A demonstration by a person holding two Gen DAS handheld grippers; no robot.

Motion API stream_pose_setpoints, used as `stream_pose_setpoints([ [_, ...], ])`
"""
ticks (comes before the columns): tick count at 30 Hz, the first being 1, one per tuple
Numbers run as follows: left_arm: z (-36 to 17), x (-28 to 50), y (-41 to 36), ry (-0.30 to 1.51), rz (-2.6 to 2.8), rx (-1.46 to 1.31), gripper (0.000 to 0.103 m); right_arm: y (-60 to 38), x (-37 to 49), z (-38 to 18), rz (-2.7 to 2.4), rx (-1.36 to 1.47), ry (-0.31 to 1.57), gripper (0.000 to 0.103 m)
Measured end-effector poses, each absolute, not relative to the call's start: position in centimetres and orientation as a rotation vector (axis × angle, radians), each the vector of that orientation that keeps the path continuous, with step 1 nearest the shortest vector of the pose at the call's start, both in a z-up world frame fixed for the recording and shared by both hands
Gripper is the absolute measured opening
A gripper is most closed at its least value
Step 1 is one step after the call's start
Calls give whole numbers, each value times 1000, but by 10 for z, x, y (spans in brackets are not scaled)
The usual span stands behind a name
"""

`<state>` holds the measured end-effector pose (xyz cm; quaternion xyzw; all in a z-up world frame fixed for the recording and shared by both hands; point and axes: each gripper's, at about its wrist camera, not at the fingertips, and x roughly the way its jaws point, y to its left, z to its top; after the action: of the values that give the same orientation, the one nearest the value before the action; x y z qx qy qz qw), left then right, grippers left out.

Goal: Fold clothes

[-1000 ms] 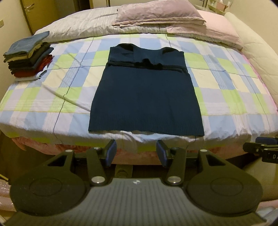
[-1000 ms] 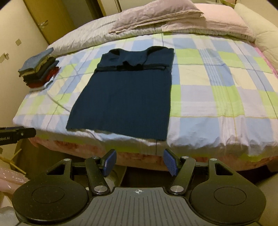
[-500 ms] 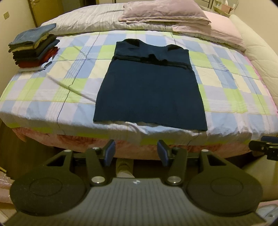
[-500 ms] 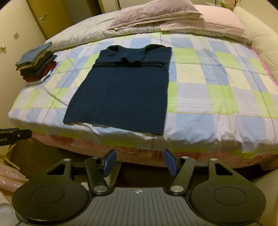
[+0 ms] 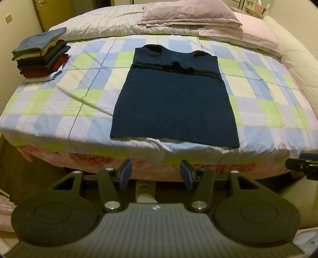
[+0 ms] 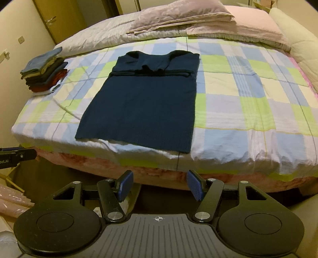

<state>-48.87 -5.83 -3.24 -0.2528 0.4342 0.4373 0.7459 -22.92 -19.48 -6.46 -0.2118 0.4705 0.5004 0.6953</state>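
While our left gripper (image 5: 156, 174) and right gripper (image 6: 159, 185) hang released before the bed's edge, we see the navy sweater (image 5: 174, 97) flat on the checked bedspread (image 5: 59, 99), sleeves folded across, folded clothes stack (image 5: 40, 55) far left, pillows (image 5: 188, 13) beyond.

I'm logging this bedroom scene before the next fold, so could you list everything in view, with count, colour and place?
sweater: one, navy blue, flat on the middle of the bed, sleeves folded across the chest, hem near the front edge.
stack of folded clothes: one pile, blue, grey, dark and red pieces, far left corner of the bed.
bedspread: one, checked in blue, green and white, covering the bed.
pillows: mauve and pink, at the head of the bed.
door: one, yellow-brown, back left.
left gripper: fingers open, short of the bed edge.
right gripper: fingers open, short of the bed edge.
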Motion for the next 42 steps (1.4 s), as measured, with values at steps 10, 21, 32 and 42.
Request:
stream_pose_setpoints([
  [10,-37,-484,-55,968,949,-558,50,-192,-225,-68,1114,-479,1070,63],
  [21,-47,-482,-37,987,951,-574,50,-177,-222,-75,1106,-477,1093,63],
  [32,-66,-476,28,1024,930,-570,50,-136,-195,-91,1070,-390,1151,63],
  [42,-120,-528,145,898,833,-749,50,-118,-136,-140,1029,-157,1247,63],
])
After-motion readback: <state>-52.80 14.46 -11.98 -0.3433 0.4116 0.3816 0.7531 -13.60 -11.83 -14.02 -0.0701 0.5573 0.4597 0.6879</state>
